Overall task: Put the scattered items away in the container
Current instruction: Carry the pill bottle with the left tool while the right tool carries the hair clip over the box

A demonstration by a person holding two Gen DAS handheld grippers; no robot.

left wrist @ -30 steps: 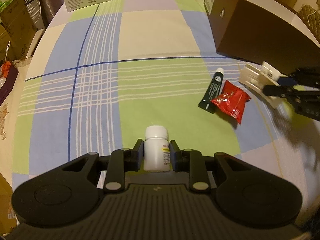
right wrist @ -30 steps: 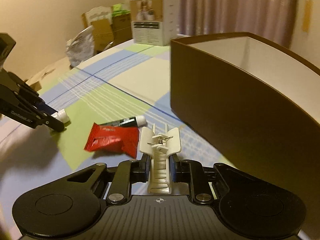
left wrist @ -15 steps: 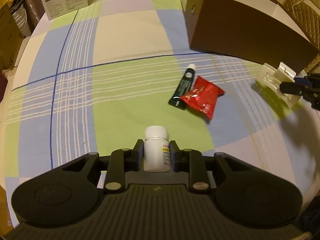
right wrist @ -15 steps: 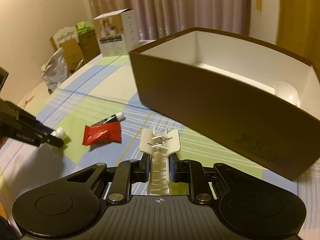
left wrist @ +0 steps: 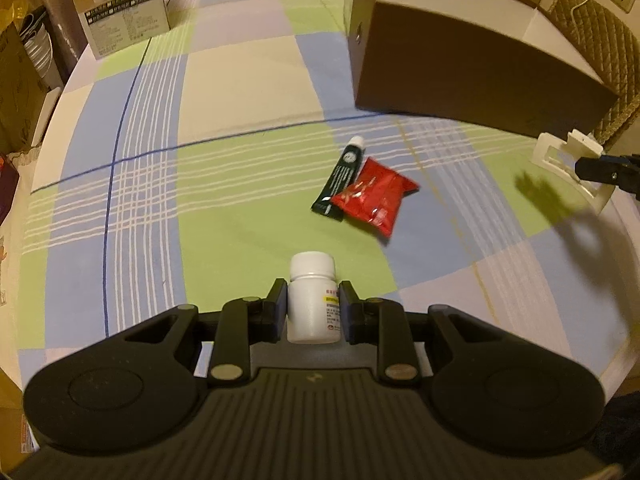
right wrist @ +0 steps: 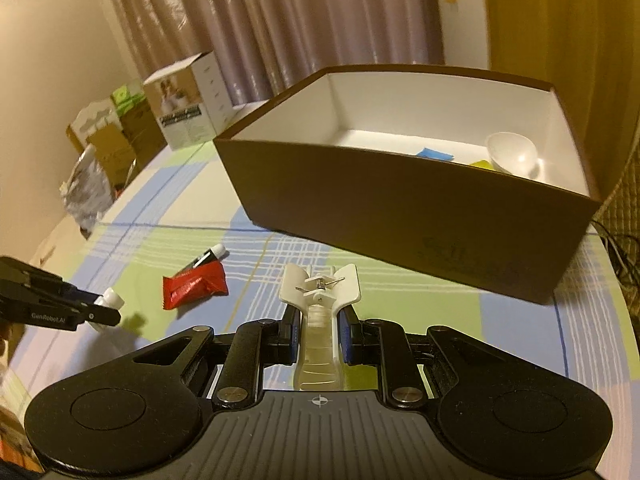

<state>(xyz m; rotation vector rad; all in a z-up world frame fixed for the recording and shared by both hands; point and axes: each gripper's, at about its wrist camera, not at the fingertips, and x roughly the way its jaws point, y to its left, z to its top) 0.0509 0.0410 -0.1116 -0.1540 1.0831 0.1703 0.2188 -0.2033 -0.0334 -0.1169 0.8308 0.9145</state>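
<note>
My left gripper is shut on a small white pill bottle, held above the checked tablecloth. My right gripper is shut on a white hair claw clip, lifted in front of the brown open box. A dark green tube and a red packet lie side by side on the cloth between the grippers. In the left wrist view the right gripper with the clip shows at the right edge, near the box. In the right wrist view the left gripper appears at the left.
Inside the box are a white bowl and blue and yellow flat items. A printed carton stands at the table's far edge. Cardboard boxes and a crumpled bag sit beyond the table. A quilted chair back is behind the box.
Both grippers have risen with their loads. The right gripper has rolled and swung toward the box, so its inside now shows. The left gripper has drifted right, closer to the tube and packet.
</note>
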